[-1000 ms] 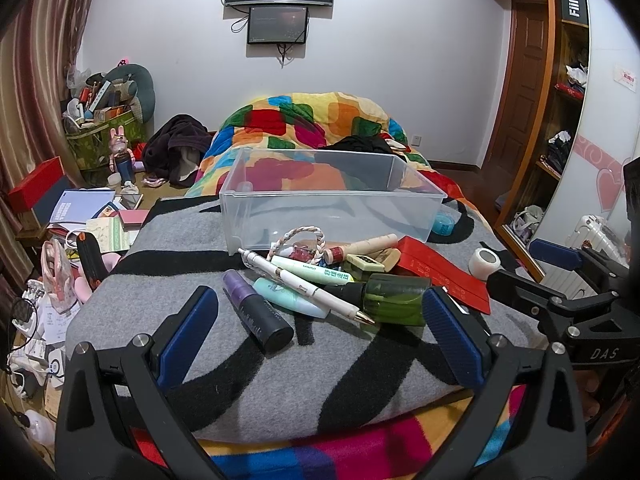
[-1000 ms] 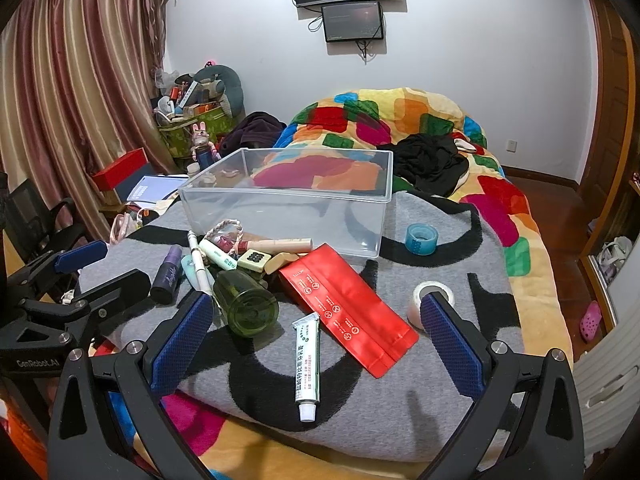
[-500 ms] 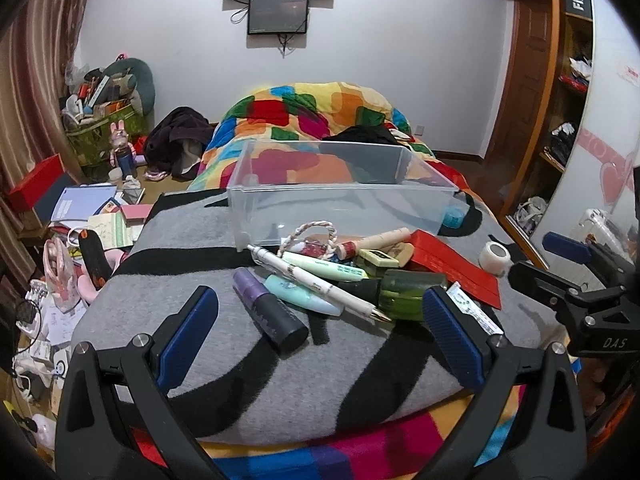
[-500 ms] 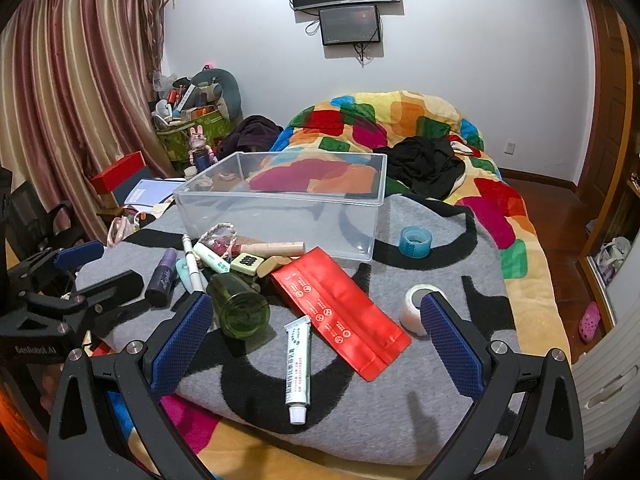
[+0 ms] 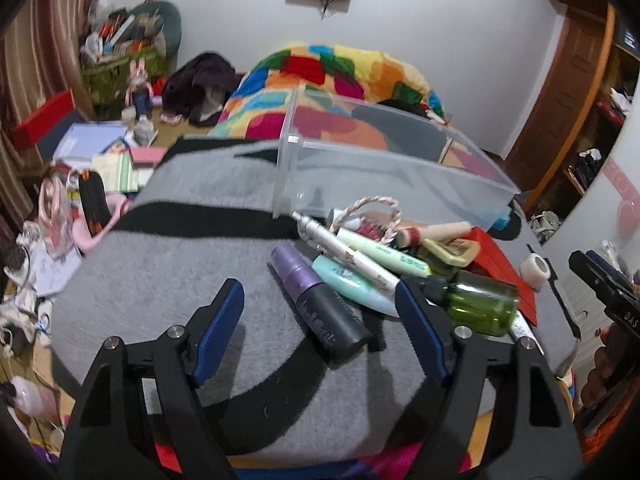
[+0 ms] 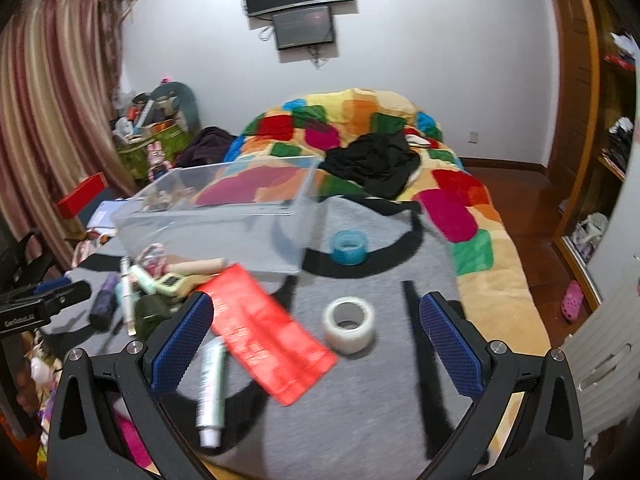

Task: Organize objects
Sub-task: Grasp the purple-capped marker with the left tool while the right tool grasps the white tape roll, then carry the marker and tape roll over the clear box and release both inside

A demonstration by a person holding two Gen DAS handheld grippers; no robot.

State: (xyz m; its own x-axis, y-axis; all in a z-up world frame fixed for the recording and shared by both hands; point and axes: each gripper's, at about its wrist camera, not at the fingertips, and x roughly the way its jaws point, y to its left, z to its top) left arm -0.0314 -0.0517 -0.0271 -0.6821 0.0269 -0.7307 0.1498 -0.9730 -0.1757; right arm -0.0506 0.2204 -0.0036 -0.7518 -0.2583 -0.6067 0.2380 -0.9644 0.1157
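Grey blanket (image 5: 168,280) with black curving stripes covers the end of the bed, and both claws hover over it spread wide, holding nothing. Between the blue pads of the left claw (image 5: 320,320) lies a purple-capped dark tube (image 5: 320,304), its cap pointing away; it touches neither pad. Just beyond the left claw's right finger sits a heap: a mint-green tube (image 5: 352,284), a white pen (image 5: 344,248), a pale green tube (image 5: 380,250) and a green bottle (image 5: 480,306) with a black cap, lying on its side. A pink-and-white braided loop (image 5: 366,210) rests at the far edge of the heap, against the clear plastic bin (image 5: 392,168), which stands ahead of the claw.

Ahead of the right claw (image 6: 316,336), between its pads, lie a red foil pouch (image 6: 268,336) with blurred white print and a white tape roll (image 6: 350,324) standing on its flat side. A white tube (image 6: 212,388) lies just inside the left finger, cap toward the camera. Farther ahead a blue tape roll (image 6: 349,247) sits just beside the bin's right corner.

Writing: "DAS" shows on the right claw's body at the left view's right edge, and "GenRobot.AI" on the left claw's body at the right view's left edge. The tube labels are too blurred to read.
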